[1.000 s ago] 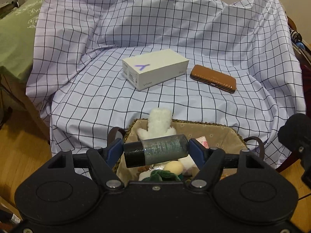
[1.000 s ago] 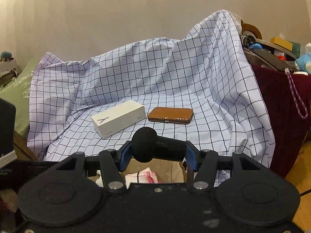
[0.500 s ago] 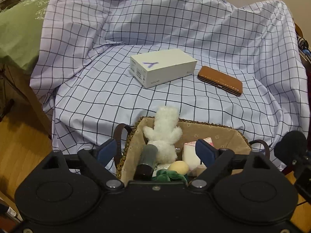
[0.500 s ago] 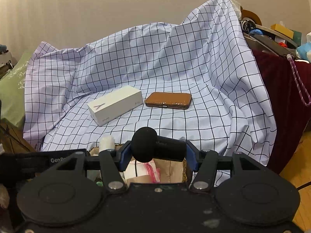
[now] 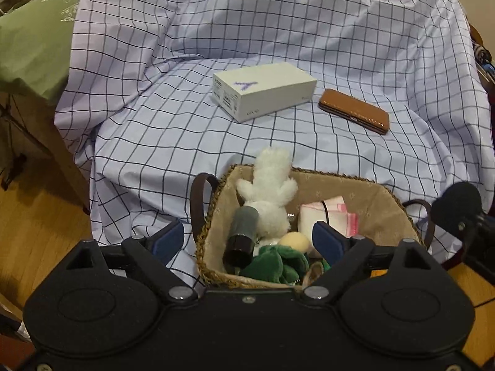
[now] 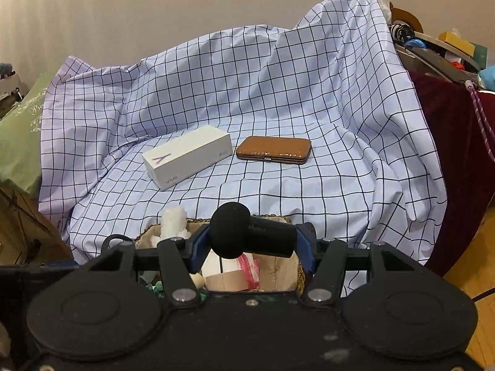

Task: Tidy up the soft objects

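A woven basket [image 5: 374, 207] stands at the front edge of the checked cloth [image 5: 185, 123]. In it lie a white plush [image 5: 272, 191], a grey bottle with a black cap [image 5: 244, 228], a green plush [image 5: 275, 262], a pale ball [image 5: 294, 241] and a pink-and-white packet [image 5: 328, 216]. My left gripper [image 5: 247, 238] hovers over the basket; its jaws are opening and grip nothing. My right gripper [image 6: 252, 244] is shut on a black microphone [image 6: 244, 235] held crosswise just above the basket [image 6: 278, 266]. That microphone [image 5: 458, 201] also shows at the right edge of the left wrist view.
A white box [image 5: 266, 89] and a brown case [image 5: 354, 111] lie side by side on the cloth behind the basket. A green cushion [image 5: 27, 46] sits to the left, and a dark red cloth [image 6: 458, 154] with clutter on top to the right. Wooden floor lies on both sides.
My left gripper let go of the grey bottle, which dropped into the basket beside the white plush, and its jaws spread wide. The right gripper kept its hold on the microphone.
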Motion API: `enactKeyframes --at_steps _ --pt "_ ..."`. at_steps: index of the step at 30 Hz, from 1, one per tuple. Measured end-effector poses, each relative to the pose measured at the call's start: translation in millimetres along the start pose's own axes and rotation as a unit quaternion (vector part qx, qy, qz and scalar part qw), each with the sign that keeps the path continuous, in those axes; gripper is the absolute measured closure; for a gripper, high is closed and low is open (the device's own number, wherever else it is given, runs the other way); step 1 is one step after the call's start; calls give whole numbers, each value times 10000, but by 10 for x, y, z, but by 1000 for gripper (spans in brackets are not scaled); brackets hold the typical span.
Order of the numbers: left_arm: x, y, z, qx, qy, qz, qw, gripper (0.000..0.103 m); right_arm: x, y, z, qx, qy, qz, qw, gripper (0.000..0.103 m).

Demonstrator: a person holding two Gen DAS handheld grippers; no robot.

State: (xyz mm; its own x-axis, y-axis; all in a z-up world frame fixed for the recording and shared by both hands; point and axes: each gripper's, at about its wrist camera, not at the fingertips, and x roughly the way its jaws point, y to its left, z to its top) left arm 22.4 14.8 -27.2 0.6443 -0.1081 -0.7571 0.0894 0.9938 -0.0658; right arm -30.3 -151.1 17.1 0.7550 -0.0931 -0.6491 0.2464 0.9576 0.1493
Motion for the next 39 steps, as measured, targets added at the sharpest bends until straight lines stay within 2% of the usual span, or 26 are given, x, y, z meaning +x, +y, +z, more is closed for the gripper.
enactKeyframes --at_steps 21,30,39 --pt "-12 -3 -20 96 80 22 9999 16 64 18 -1 -68 136 90 9998 43" --pt "-40 -22 -28 171 66 80 9998 14 99 -46 20 -232 240 -24 9994 31" --pt "-58 -19 -43 228 86 116 9996 14 104 -90 -20 -519 304 -223 9979 27"
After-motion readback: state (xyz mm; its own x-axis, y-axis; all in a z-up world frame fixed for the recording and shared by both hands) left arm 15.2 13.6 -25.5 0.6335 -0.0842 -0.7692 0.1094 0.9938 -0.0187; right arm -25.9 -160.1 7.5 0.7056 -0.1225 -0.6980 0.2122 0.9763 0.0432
